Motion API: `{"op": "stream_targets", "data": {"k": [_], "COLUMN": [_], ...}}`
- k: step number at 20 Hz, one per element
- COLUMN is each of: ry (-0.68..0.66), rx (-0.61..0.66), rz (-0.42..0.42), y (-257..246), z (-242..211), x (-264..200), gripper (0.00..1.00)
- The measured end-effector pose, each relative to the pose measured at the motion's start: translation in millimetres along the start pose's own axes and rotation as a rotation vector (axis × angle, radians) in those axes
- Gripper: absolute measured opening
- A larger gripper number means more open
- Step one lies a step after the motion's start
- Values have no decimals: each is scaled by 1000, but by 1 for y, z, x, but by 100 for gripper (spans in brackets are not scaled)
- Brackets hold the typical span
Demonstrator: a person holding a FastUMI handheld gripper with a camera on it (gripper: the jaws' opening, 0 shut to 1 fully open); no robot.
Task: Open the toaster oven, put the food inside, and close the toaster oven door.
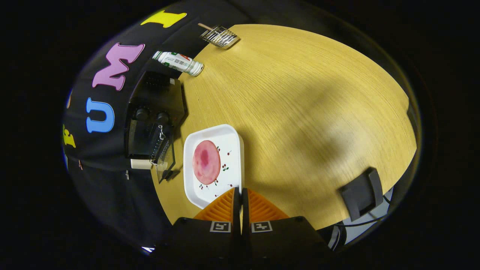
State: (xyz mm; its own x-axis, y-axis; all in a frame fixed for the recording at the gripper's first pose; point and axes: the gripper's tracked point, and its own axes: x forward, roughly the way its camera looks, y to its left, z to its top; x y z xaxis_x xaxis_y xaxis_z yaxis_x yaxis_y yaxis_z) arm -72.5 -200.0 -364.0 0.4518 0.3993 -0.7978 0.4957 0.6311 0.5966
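A white square plate (228, 150) lies on the wooden table (300, 93) just ahead of my fingers, with a round pink slice of food (206, 162) on it. My gripper (240, 192) has its orange fingers (221, 208) closed to a thin slit, and the plate's near rim runs into that slit. The black toaster oven (153, 112) stands beside the plate against the booth wall. Its glass door (167, 159) hangs open toward the plate.
Beyond the oven, a white bottle (179, 62) lies on its side at the table's edge, and a small wire rack (219, 36) sits farther off. A dark stand (362, 193) is clamped at the table's edge, beside my fingers on the side away from the oven.
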Motion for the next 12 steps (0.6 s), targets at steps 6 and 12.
{"op": "stream_targets", "data": {"k": [6, 12], "ry": [-119, -210], "rx": [145, 258], "rz": [70, 122], "y": [10, 24], "z": [-45, -89], "x": [-29, -54], "gripper": [5, 5]}}
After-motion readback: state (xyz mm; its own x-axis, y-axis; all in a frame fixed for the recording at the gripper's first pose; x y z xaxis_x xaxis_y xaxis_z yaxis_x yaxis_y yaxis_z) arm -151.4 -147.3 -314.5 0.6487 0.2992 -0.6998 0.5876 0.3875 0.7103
